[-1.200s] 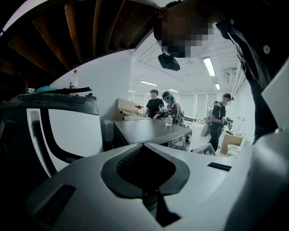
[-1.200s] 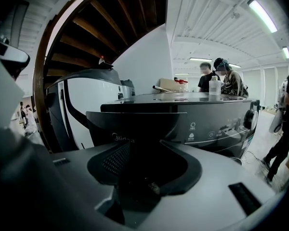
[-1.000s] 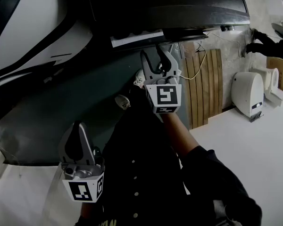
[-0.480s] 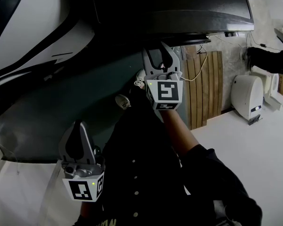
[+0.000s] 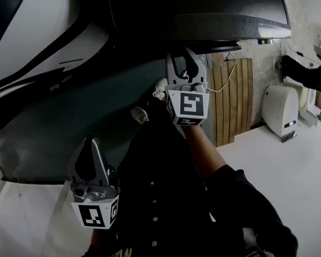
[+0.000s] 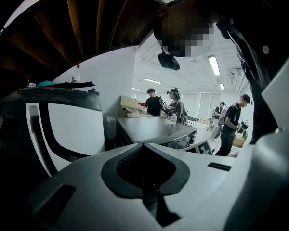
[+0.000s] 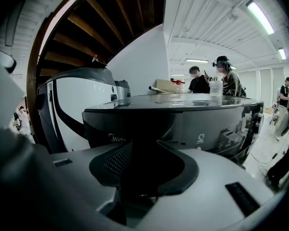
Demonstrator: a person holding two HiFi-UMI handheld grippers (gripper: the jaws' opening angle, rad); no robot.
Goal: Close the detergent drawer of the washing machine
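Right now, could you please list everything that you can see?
washing machine: one, dark grey, top of head view, no drawer sticking out
second machine: one, white and black, left
slatted panel: one, light wood, right
small appliance: one, white, floor at right
bystanders: several, dark clothes, background
left gripper: one, grey, low left, shut, empty
right gripper: one, grey, at the washing machine's front, jaws closing, nothing between them

You can read the brand "Midea" on the dark front of the washing machine (image 7: 192, 121); its small icon labels (image 7: 201, 141) stay illegible.
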